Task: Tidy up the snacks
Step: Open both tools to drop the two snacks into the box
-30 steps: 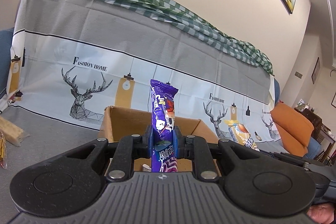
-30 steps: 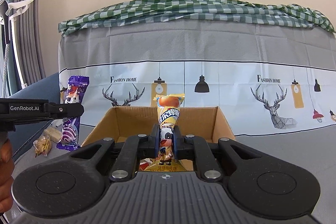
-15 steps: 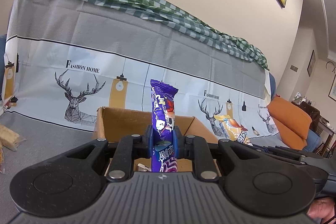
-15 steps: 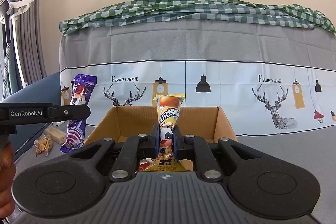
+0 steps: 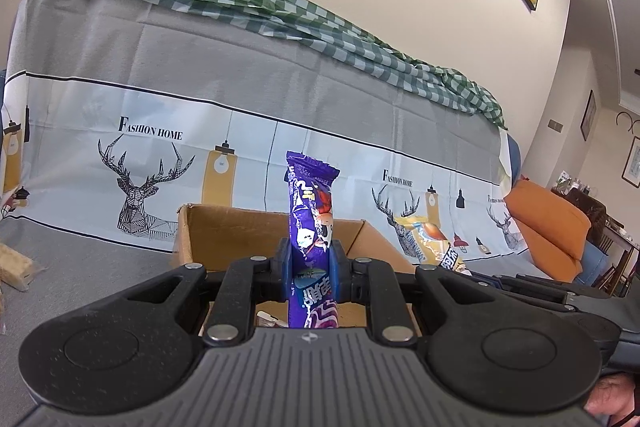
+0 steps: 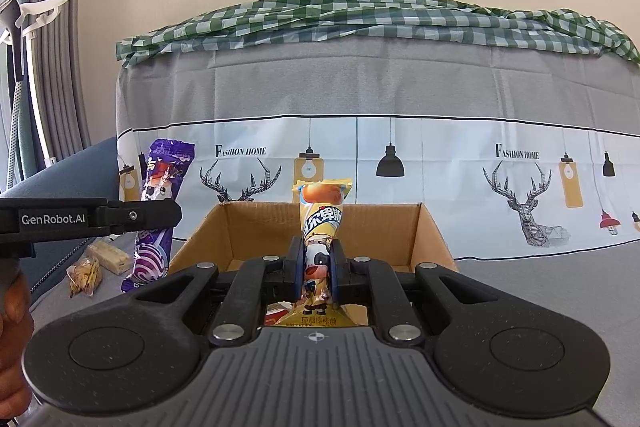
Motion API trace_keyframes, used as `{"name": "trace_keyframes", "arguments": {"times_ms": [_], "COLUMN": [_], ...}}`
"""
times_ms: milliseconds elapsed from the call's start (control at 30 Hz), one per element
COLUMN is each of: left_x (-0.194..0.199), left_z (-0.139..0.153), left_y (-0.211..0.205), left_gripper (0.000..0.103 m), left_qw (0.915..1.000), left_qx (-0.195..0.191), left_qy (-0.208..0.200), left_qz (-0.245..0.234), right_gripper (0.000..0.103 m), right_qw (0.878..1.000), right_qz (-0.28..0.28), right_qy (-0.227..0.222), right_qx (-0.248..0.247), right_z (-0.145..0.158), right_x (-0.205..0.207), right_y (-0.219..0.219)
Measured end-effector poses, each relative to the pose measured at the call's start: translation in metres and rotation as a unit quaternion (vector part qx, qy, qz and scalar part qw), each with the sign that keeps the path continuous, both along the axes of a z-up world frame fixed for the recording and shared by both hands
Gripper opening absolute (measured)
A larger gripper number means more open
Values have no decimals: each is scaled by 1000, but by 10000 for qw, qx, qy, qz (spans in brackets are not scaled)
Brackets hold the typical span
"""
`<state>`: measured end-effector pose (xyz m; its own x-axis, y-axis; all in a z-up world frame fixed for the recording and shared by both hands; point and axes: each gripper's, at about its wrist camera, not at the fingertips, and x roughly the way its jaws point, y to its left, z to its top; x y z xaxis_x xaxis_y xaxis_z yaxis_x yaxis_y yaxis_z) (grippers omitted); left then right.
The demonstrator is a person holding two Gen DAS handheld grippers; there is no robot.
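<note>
Left gripper (image 5: 310, 267) clamped on a tall purple foil snack wrapper (image 5: 310, 211), pinched low on its body, top crimp standing upright above the blue pads. Right gripper (image 6: 316, 267) likewise clamped on a yellow foil candy packet with a cartoon cow (image 6: 320, 223), gripped at mid-body, upper end upright and lower end hanging below the pads. Straight ahead of both grippers, an open brown cardboard box (image 6: 432, 227) on the grey cloth-covered surface (image 6: 540, 287); a few wrappers dimly visible inside, under the fingers. Seen from the right camera, left gripper and purple wrapper (image 6: 160, 187) off to the left, beside the box's near-left corner. Further left on the cloth, a small pale biscuit pack (image 6: 108, 257) and a clear bag of yellowish snacks (image 6: 84, 273), not yet boxed.

Probably light, crinkly and slick, both packets; foil likely to slide between pads if squeezed only at a crimped end. Best held across the filled middle, firmly but without crushing what is inside. Likely floppy above the grip, so apt to tip on release; lowering close into the box before letting go seems wise.
</note>
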<state>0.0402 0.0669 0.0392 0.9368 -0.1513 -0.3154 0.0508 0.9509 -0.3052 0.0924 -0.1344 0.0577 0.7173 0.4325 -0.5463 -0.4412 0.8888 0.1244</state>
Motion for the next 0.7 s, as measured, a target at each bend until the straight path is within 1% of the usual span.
{"name": "trace_keyframes", "arguments": {"times_ms": [100, 133, 167, 200, 233, 267, 333, 367, 400, 433, 467, 500, 567, 633, 700], "left_x": [1, 1, 2, 1, -1, -3, -5, -5, -6, -7, -9, -12, -13, -11, -7], "left_z": [0, -1, -1, -1, -1, 0, 1, 1, 1, 2, 2, 3, 5, 5, 5], "left_y": [0, 0, 1, 1, 2, 2, 1, 1, 1, 0, 1, 2, 7, 11, 17], "left_gripper": [20, 29, 40, 65, 80, 84, 88, 90, 96, 102, 102, 102, 102, 103, 103], "left_qw": [10000, 9999, 9999, 9999, 9999, 9999, 9999, 9998, 9995, 9989, 9981, 9970, 9966, 9950, 9928], "left_qx": [-34, -68, -95, -111, -110, -90, -21, 36, 101, 173, 222, 245, 231, 290, 341], "left_qy": [32, 61, 88, 74, 20, -45, -120, -127, -139, -177, -267, -401, -495, -368, -186], "left_qz": [-71, -99, -106, -88, -44, 5, 87, 155, 254, 389, 506, 611, 624, 887, 1132], "right_gripper": [14, 15, 25, 35, 58, 76, 86, 88, 89, 94, 99, 101, 102, 102, 102], "right_qw": [10000, 9999, 9999, 9999, 10000, 10000, 9998, 9997, 9996, 9995, 9994, 9992, 9985, 9978, 9977], "right_qz": [64, 76, 79, 63, 24, -27, -114, -150, -201, -253, -302, -342, -439, -530, -591], "right_qy": [46, 76, 99, 78, 22, -46, -146, -164, -173, -176, -178, -197, -297, -378, -310], "right_qx": [15, 14, 3, -24, -48, -66, -58, -40, -22, 1, 41, 75, 101, 103, 137], "right_z": [-2, -3, -4, -4, -4, -3, -2, -1, -2, -2, -3, -3, -3, -2, -3], "right_x": [1, 1, 1, 0, -1, -2, -3, -3, -3, -2, -1, -1, -2, -2, 1], "right_y": [3, 4, 6, 7, 8, 9, 9, 9, 8, 7, 7, 7, 8, 9, 11]}}
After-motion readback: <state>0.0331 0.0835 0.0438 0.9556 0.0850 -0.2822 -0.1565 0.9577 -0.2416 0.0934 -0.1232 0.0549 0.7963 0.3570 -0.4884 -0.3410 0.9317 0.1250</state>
